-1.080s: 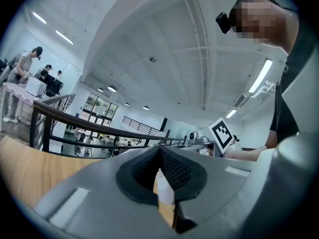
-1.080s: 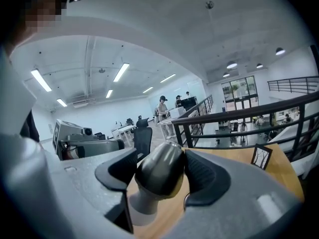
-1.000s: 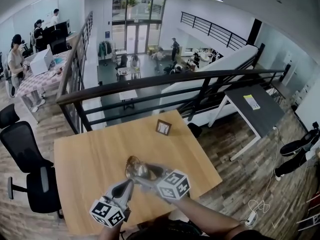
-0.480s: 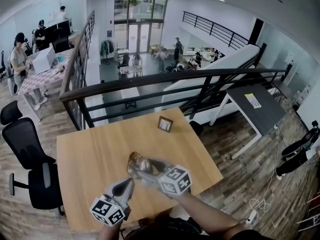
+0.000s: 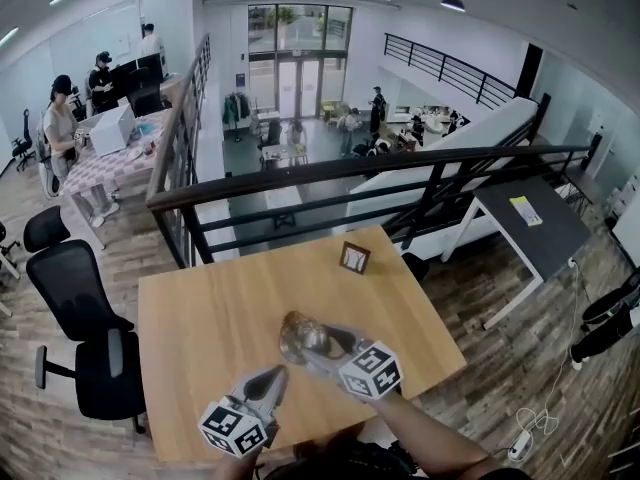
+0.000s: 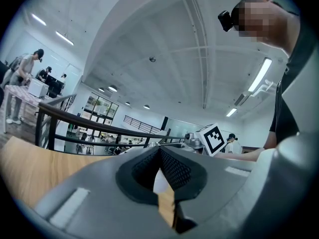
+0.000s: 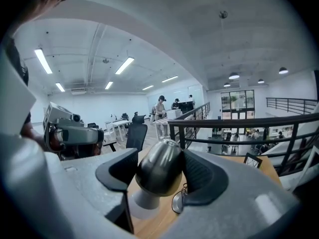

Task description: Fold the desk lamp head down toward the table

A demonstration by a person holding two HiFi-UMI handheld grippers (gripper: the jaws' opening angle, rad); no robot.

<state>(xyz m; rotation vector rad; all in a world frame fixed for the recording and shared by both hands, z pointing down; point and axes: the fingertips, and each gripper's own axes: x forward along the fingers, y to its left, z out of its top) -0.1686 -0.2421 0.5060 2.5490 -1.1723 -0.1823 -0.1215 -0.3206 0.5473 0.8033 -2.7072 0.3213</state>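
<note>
Looking down from the headset, I see a pale wooden table [image 5: 210,318] on a plank floor [image 5: 470,278] at the edge of a mezzanine. A black railing [image 5: 330,168] runs just past the table's far edge, and beyond it the room drops to an open office floor with glass doors at the back. A black office chair [image 5: 85,298] stands off the table's left side. A dark grey desk [image 5: 535,223] sits beyond the table's right corner. A small framed card [image 5: 353,257] stands upright near the table's far edge.

The lamp head [image 5: 305,338] is over the table's near half, close to my edge of it. My right gripper [image 5: 322,346] is clamped on it. In the right gripper view the two jaws press on either side of the dark, shiny, rounded lamp head [image 7: 158,176], with its pale neck [image 7: 142,203] below. Its long axis is tilted, running from the neck, low near the tabletop, up to the domed end, which points up and away toward the table's far edge.

My left gripper [image 5: 272,376] hangs over the table's near edge, just left of the lamp, apart from it. In its own view the left gripper [image 6: 160,151] has its jaw tips closed together with nothing between them.
</note>
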